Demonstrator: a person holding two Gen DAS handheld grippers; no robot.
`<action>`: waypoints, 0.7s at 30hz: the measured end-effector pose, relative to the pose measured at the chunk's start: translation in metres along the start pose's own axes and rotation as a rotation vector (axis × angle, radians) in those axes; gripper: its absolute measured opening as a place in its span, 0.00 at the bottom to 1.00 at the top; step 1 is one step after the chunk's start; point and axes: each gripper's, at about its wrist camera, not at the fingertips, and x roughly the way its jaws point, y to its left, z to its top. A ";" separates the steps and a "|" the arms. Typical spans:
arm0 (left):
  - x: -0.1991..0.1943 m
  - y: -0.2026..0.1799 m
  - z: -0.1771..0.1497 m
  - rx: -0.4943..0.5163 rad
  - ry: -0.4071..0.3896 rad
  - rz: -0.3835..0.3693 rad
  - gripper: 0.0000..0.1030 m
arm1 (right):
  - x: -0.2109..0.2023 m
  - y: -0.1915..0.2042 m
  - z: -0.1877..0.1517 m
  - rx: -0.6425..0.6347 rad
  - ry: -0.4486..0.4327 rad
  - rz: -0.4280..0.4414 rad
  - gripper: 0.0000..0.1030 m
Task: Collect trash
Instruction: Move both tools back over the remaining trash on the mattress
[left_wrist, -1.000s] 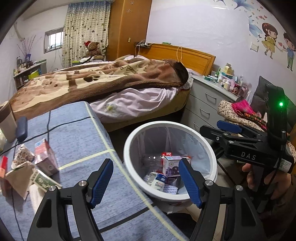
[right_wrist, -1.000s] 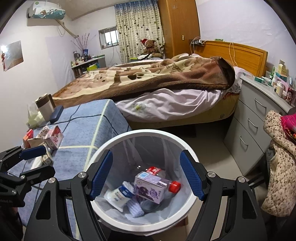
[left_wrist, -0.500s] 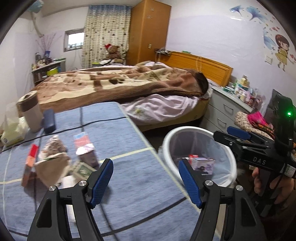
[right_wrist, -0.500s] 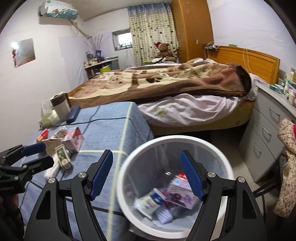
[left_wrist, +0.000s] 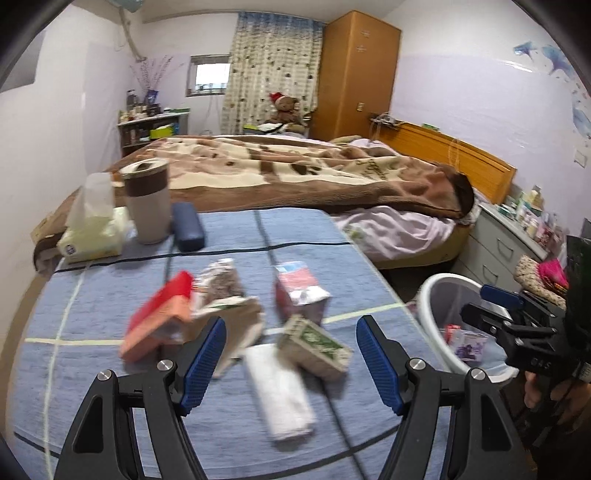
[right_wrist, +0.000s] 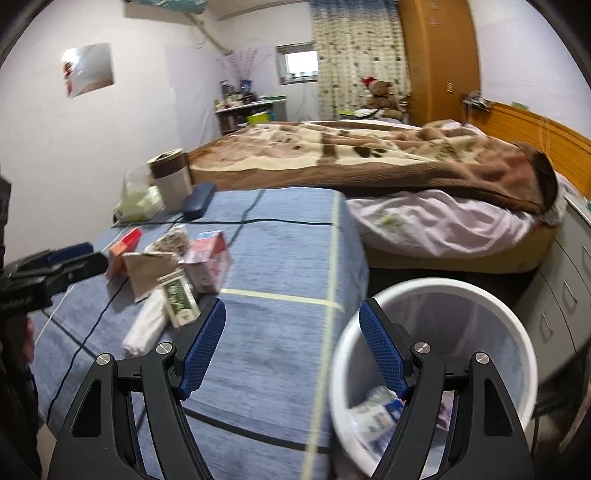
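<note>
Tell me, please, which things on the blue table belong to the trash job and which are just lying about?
Job:
- green-printed carton
- pink carton
- red box
- brown paper bag
- white tissue wad
- white bin

Lying about:
- tissue pack
- lidded cup
- dark blue case

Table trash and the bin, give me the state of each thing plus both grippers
left gripper: open, empty, above the trash pile
right gripper: open, empty
trash bin: lined, partly filled
pink carton: upright, top torn open
green box: lying flat
white tissue: lying flat
tumbler: upright, lidded
</note>
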 end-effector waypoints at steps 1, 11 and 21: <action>-0.001 0.007 0.000 -0.010 -0.001 0.004 0.71 | 0.002 0.004 0.000 -0.007 0.004 0.007 0.74; 0.003 0.062 -0.007 -0.035 0.026 0.048 0.71 | 0.034 0.056 0.000 -0.090 0.073 0.096 0.74; 0.013 0.095 -0.008 0.015 0.068 0.061 0.71 | 0.050 0.078 0.000 -0.135 0.111 0.121 0.74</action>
